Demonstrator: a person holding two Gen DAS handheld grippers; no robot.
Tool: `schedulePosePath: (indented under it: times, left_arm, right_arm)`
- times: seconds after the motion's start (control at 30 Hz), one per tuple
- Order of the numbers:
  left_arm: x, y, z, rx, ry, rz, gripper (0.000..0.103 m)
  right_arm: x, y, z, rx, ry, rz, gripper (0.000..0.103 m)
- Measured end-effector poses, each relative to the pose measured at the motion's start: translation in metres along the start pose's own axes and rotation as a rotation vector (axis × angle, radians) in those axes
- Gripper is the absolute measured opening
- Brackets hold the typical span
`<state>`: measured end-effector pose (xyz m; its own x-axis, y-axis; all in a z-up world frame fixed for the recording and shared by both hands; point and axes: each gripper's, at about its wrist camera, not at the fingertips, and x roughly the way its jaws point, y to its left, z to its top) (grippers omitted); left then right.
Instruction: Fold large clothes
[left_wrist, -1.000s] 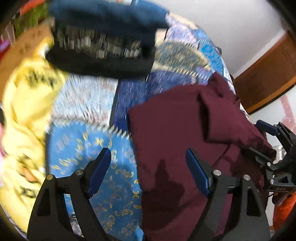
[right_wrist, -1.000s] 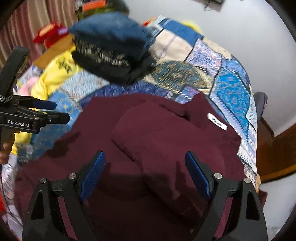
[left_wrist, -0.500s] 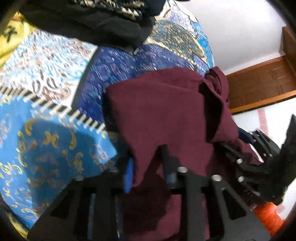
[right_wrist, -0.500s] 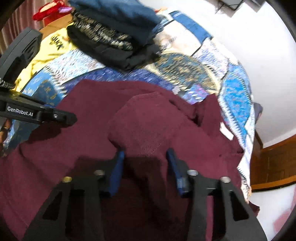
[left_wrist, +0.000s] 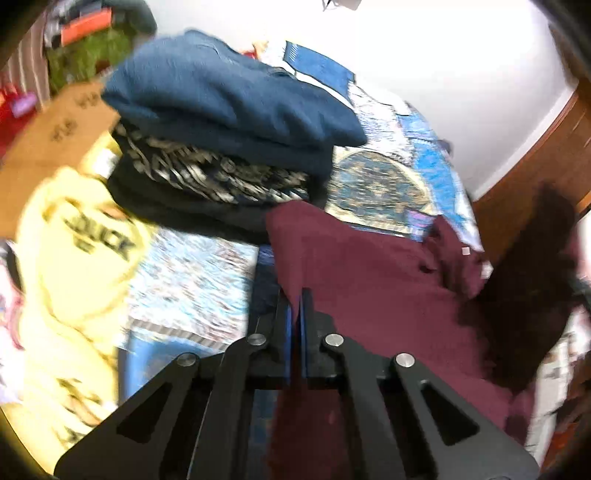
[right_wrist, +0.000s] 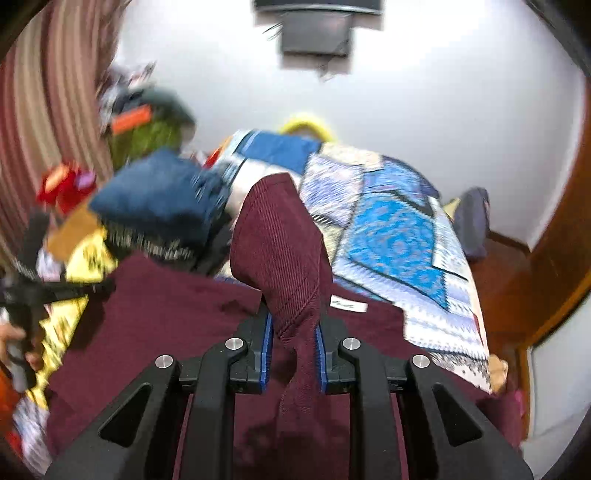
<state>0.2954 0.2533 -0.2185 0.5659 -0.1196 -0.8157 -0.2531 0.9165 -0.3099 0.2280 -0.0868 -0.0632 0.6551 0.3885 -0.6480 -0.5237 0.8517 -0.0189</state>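
Maroon garment (left_wrist: 373, 280) lies spread across the patchwork bedspread (right_wrist: 395, 236), and both ends of it are pinched. The left hand-held gripper (left_wrist: 297, 306) has just clamped tight on the garment's edge, a thin fold caught between the blue pads (left_wrist: 303, 332). The right hand-held gripper (right_wrist: 293, 332) has been closing too and now grips a thick ribbed bunch of the same cloth, which stands up from the pads toward twelve o'clock. At about ten o'clock from the garment sits a stack of folded clothes (left_wrist: 229, 122), navy on top, a patterned dark piece beneath. A yellow printed garment (left_wrist: 81, 251) lies at nine o'clock. The left wrist view is blurred.
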Motion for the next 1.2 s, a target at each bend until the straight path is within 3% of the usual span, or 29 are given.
schedulePosePath:
  times: [0.17,0.37,0.5,0.63,0.77,0.87,1.0,1.2]
  left_arm:
    - [0.016,0.001,-0.015,0.028,0.085,0.041,0.003]
    - [0.028,-0.002,-0.037,0.074,0.150,0.135,0.005]
    - [0.018,-0.018,-0.041,0.106,0.131,0.162,0.020]
    - [0.006,-0.045,-0.046,0.137,0.110,0.099,0.038]
    - [0.010,-0.075,-0.061,0.199,0.154,0.040,0.039]
    - [0.022,-0.095,-0.076,0.254,0.196,0.037,0.039]
    - [0.040,-0.109,-0.093,0.309,0.238,0.095,0.041]
    - [0.041,-0.119,-0.104,0.372,0.207,0.165,0.043]
  right_arm:
    - [-0.018,-0.049,-0.018,0.114,-0.010,-0.051,0.017]
    - [-0.018,-0.102,-0.061,0.234,0.071,-0.100,0.017]
    - [-0.013,-0.129,-0.092,0.308,0.144,-0.092,0.017]
    - [-0.006,-0.140,-0.117,0.337,0.205,-0.087,0.017]
    - [-0.001,-0.148,-0.134,0.338,0.255,-0.095,0.017]
    - [0.004,-0.150,-0.144,0.326,0.289,-0.091,0.018]
    - [0.005,-0.153,-0.151,0.280,0.337,-0.169,0.038]
    - [-0.017,-0.176,-0.159,0.317,0.328,-0.242,0.041]
